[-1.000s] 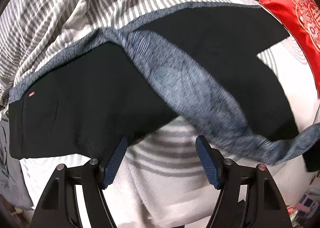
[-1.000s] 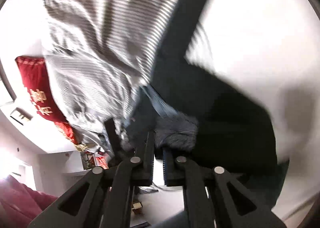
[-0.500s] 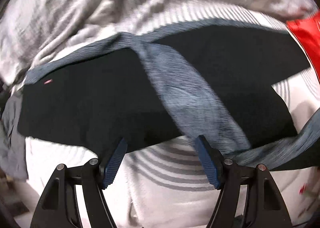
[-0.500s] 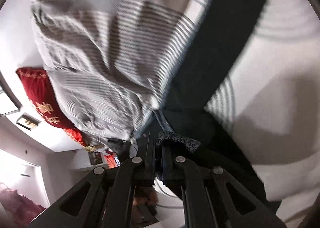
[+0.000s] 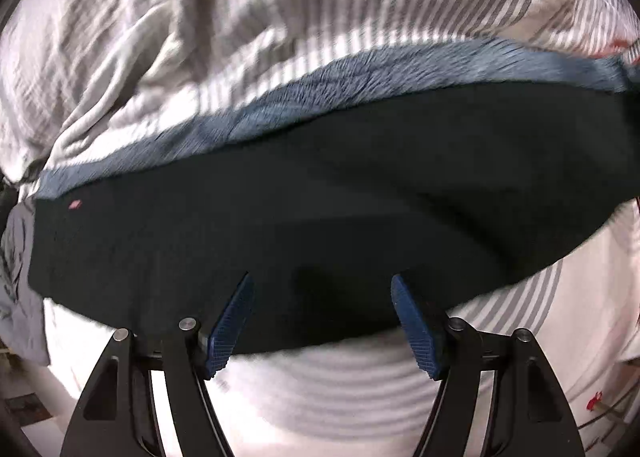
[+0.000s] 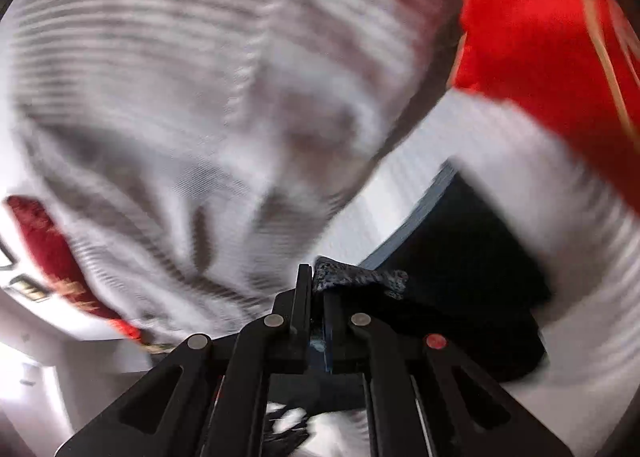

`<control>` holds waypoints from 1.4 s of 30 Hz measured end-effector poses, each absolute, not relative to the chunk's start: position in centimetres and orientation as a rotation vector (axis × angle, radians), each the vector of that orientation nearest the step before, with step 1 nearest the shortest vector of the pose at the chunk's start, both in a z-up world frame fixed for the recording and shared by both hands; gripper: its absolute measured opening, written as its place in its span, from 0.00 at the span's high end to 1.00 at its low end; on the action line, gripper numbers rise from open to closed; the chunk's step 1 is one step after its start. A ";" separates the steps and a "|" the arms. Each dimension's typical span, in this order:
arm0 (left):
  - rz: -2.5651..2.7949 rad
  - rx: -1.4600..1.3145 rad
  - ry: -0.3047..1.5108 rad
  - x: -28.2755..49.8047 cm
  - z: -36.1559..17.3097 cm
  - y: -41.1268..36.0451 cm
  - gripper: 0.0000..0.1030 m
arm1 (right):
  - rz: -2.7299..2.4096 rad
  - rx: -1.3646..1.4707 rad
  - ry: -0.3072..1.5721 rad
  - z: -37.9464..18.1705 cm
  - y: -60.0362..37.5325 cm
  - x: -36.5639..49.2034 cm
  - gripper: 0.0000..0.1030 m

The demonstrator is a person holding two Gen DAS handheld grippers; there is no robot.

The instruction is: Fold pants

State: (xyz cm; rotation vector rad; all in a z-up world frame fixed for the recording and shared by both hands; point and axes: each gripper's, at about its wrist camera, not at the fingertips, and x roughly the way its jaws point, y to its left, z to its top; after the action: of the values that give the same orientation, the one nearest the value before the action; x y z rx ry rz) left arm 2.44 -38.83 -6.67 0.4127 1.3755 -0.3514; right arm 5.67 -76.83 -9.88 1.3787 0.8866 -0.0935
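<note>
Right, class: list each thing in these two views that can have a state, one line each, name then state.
pants: lying long across the bed, one leg over the other, not yet fully folded.
left claw: open, empty, over the pants.
right claw: shut on the pants' cuff.
striped duvet: rumpled.

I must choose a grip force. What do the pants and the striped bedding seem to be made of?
Pants: soft knit, matte black outside, heathered blue inner face, probably fleecy; blur hides detail. Striped bedding: thin woven cloth, likely cotton, matte and finely creased.
</note>
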 end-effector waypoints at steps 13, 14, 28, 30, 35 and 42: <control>-0.324 0.401 1.392 7.6 -10.4 -45.0 0.23 | -0.402 1.082 1.120 -12.4 -79.8 7.6 0.51; -0.322 0.402 1.393 7.6 -10.4 -44.9 0.22 | -0.413 1.044 1.109 -11.3 -79.5 7.6 0.51; -0.336 0.377 1.406 8.1 -10.9 -44.5 0.22 | -0.487 1.006 1.190 -14.3 -78.2 9.2 0.85; -0.336 0.369 1.402 8.1 -10.9 -44.1 0.20 | -0.521 0.968 1.189 -12.5 -78.0 8.3 0.78; -0.315 0.342 1.409 8.3 -10.7 -43.0 0.17 | -0.352 0.709 1.225 -8.6 -70.8 8.0 0.44; -0.282 0.308 1.388 7.8 -8.5 -39.3 0.17 | -0.267 0.598 1.311 -14.3 -63.3 5.8 0.22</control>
State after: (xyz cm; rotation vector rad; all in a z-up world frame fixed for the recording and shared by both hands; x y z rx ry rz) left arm 7.82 -39.34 -8.49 0.3083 1.3882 -0.2822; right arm 5.80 -63.33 -14.32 0.5983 1.3106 -0.2665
